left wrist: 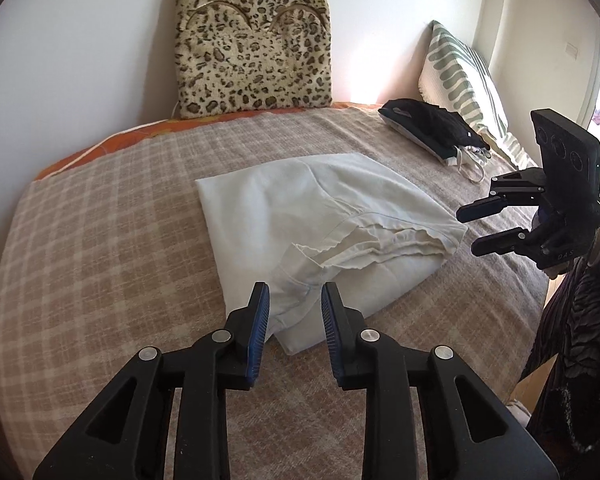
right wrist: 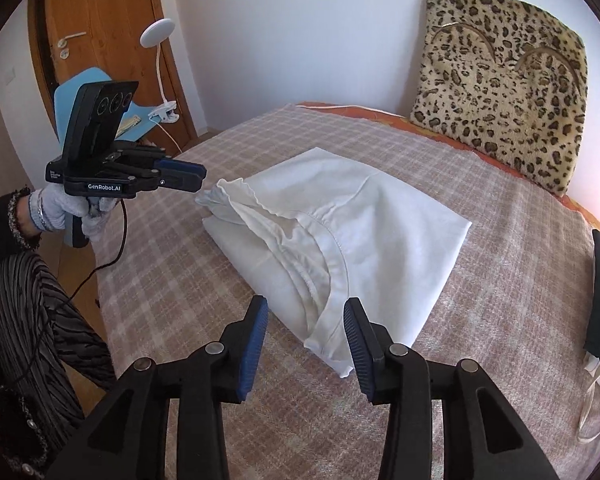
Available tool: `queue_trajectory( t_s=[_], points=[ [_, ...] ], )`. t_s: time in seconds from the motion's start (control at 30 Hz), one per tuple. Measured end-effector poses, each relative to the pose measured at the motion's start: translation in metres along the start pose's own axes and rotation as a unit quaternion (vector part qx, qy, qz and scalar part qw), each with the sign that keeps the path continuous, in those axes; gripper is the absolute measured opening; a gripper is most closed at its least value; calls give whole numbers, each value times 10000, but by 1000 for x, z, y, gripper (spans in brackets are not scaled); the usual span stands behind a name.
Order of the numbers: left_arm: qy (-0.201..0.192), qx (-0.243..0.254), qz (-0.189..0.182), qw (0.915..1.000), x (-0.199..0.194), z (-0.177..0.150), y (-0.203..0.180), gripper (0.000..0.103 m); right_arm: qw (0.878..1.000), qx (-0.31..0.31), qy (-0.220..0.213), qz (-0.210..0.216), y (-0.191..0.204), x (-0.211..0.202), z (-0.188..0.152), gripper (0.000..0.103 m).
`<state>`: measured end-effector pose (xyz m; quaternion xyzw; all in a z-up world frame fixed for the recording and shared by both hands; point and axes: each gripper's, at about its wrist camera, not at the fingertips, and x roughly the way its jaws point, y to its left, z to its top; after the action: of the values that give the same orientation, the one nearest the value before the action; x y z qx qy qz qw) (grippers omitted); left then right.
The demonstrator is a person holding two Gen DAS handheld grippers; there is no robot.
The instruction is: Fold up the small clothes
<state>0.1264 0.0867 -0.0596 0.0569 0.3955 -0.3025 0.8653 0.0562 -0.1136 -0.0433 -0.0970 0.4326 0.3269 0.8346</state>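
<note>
Now, left to right across the bed:
Left gripper [left wrist: 294,322]: mine, released, jaws apart and empty, poised at the near corner of the white garment [left wrist: 320,224].
White garment: lies mid-bed on the checked blanket [left wrist: 120,216], folded into a rough rectangle, its hem layers bunched along the near edge.
Right gripper [right wrist: 306,340]: mine too, released, nothing between the pads, just off the garment's near-right corner.
Done: I judge the main fold is laid.
Left: tidying the ruffled hem, perhaps one more fold.
Far right: a dark pile [left wrist: 432,126] beside the striped pillow [left wrist: 464,80].
</note>
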Motion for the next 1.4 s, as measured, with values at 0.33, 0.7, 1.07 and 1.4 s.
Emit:
queue_trajectory(
  t_s=[0.33,0.7,1.07,1.4],
  points=[
    [517,714,-326,9956,22,-24,-23,30,9957,-558,495,-542,5,39,-8,22],
    [75,848,-67,9963,1,-14,-33,30,9983,-437,98,-363,2,19,2,1],
    [485,948,-23,9943,32,-17,-29,19,9897,-1119,617,-643,19,39,-14,20],
    [312,839,-198,9958,19,-15,-23,3,9954,-751,113,-585,4,6,1,0]
  ],
)
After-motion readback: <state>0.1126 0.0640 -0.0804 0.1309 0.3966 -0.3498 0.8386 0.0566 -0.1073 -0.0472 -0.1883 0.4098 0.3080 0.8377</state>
